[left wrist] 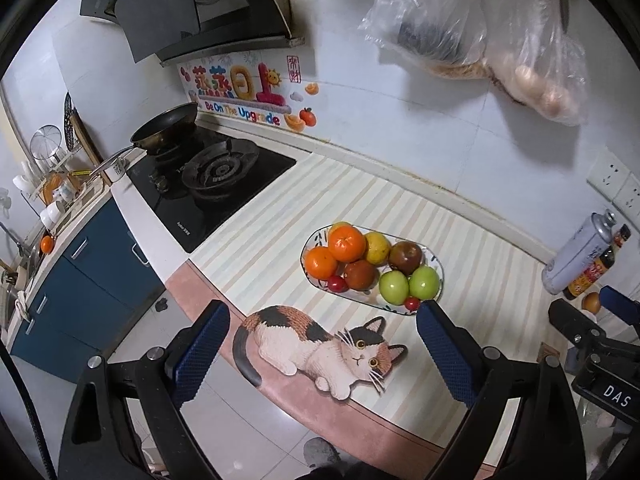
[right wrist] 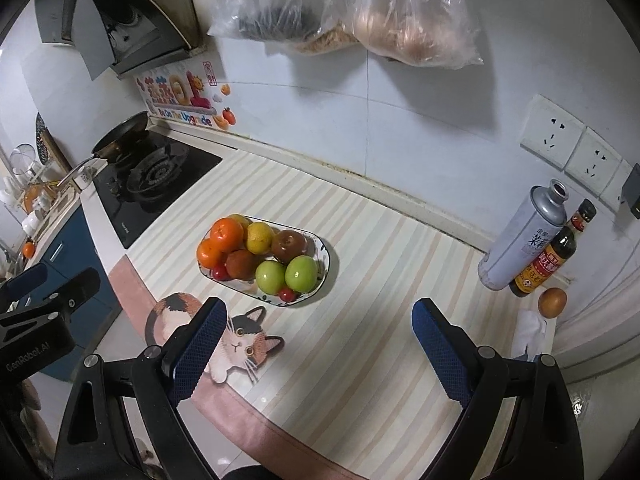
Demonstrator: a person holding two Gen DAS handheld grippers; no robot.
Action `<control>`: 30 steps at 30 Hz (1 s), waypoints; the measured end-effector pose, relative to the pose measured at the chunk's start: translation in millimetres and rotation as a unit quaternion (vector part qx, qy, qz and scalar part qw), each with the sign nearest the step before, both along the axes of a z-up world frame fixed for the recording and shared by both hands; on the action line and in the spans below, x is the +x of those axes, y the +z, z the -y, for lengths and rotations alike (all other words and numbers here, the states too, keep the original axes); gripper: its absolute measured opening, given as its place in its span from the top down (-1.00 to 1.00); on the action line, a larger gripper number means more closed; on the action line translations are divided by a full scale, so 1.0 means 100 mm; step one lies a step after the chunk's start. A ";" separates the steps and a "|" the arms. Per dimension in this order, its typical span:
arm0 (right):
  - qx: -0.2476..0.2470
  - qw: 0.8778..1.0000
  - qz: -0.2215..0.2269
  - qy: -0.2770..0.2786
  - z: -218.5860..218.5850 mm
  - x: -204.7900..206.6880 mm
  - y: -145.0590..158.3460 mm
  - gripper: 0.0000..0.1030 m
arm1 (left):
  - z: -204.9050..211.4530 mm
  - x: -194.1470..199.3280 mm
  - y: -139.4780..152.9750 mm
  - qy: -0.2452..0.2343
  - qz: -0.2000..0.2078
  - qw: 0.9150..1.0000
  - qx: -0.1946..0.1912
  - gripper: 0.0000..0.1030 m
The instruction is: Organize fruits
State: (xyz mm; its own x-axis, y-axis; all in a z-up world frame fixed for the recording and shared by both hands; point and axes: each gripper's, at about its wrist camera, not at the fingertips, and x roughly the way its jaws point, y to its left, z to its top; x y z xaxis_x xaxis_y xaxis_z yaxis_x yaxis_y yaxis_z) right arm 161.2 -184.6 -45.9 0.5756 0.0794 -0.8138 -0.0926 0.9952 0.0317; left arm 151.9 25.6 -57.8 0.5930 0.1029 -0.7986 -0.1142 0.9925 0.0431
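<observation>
Both grippers spread, empty, near the fruit plate [left wrist: 438,268].
Left gripper [left wrist: 322,344] and right gripper [right wrist: 316,344] hovered; nudging the top orange [left wrist: 347,243] risked toppling the pile.

Blk frames, blue textured fingers [left wrist: 202,350] (silver screws).

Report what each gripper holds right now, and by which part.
Nothing is held. The left gripper and right gripper are both open and empty above the counter, short of the fruit plate.
</observation>
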 end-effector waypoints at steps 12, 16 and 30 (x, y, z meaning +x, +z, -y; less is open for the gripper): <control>-0.009 1.000 -0.023 0.007 -0.07 0.26 -0.19 -0.88 | -0.04 0.21 -0.19 0.005 -0.022 1.000 -0.002 -0.86; -0.014 1.000 -0.025 0.010 -0.13 0.31 -0.23 -0.94 | -0.06 0.27 -0.25 0.002 -0.032 0.999 -0.007 -0.86; -0.013 0.999 -0.025 0.014 -0.23 0.31 -0.23 -0.94 | -0.10 0.30 -0.27 0.003 -0.025 1.000 0.000 -0.99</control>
State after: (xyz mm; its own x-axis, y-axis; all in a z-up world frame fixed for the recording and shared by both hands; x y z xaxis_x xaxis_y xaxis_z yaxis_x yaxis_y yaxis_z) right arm 191.8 -162.0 -69.1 0.5315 0.0726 -0.8439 -0.1186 0.9929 0.0106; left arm 182.0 35.6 -85.2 0.5522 0.1058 -0.8270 -0.1170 0.9919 0.0488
